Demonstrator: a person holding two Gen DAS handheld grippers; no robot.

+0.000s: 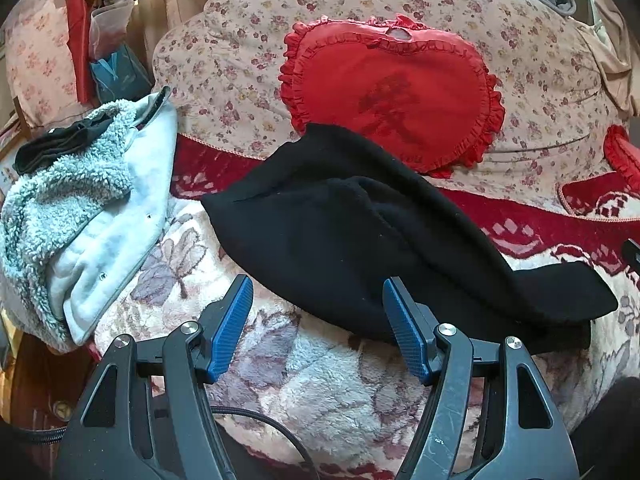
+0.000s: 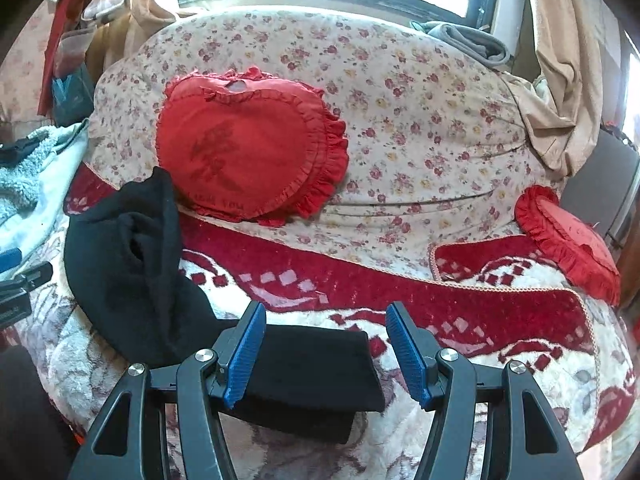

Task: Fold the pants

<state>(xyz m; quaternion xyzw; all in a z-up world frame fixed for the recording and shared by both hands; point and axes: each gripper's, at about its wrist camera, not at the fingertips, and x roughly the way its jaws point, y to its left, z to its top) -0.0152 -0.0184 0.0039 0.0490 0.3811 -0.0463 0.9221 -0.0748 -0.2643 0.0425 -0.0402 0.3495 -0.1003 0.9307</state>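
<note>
Black pants (image 1: 360,232) lie on the floral blanket (image 1: 320,384), folded lengthwise, with the waist end toward the red pillow and the leg ends at the right. My left gripper (image 1: 318,300) is open and empty just above the pants' near edge. In the right wrist view the pants (image 2: 136,264) run from the upper left down to the leg ends under my right gripper (image 2: 326,328), which is open and empty above the cuffs. The left gripper's tip (image 2: 16,280) shows at the left edge there.
A heart-shaped red pillow (image 1: 396,92) leans on the flowered cushion (image 1: 520,80) behind the pants. A grey fleece jacket (image 1: 80,208) lies at the left. A second red pillow (image 2: 568,240) sits at the right. Curtains and a window are behind.
</note>
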